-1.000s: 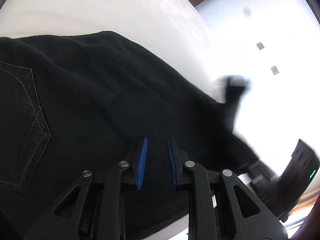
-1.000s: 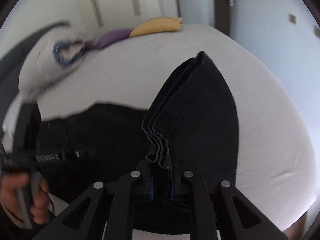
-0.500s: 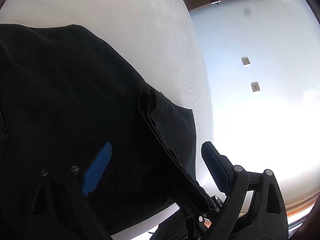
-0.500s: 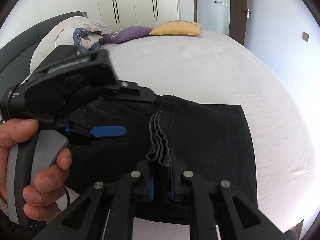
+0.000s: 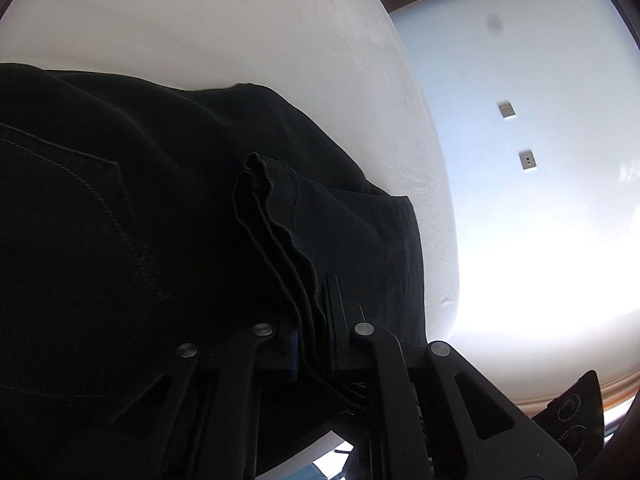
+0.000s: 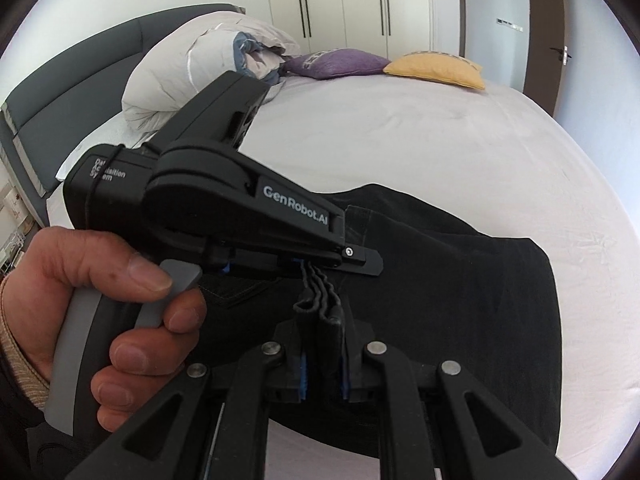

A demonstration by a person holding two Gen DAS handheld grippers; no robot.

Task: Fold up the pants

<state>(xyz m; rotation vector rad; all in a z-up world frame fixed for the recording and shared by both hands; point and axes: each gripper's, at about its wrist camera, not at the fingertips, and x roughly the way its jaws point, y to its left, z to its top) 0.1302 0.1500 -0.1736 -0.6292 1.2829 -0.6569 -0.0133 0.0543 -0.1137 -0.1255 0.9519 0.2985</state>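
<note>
Black pants [image 6: 460,296] lie folded on the white bed [image 6: 400,144]. A stack of layered hem edges [image 6: 318,300] stands up from the cloth. My right gripper [image 6: 323,364] is shut on the near end of that stack. My left gripper [image 6: 320,264] comes in from the left and is shut on the same stack just beyond. In the left wrist view the left gripper [image 5: 312,344] clamps the hem edges [image 5: 276,240], with a back pocket seam [image 5: 80,184] of the pants [image 5: 120,260] to the left.
A rolled duvet [image 6: 200,68], a purple cushion [image 6: 340,64] and a yellow cushion [image 6: 436,70] lie at the head of the bed. A grey headboard [image 6: 60,92] is at the left, wardrobes [image 6: 360,0] behind. The bed's right edge [image 5: 440,200] meets a white wall.
My left gripper opened wide, moved onto the hem stack held by the right gripper, and has closed on it. The right gripper kept its hold.
</note>
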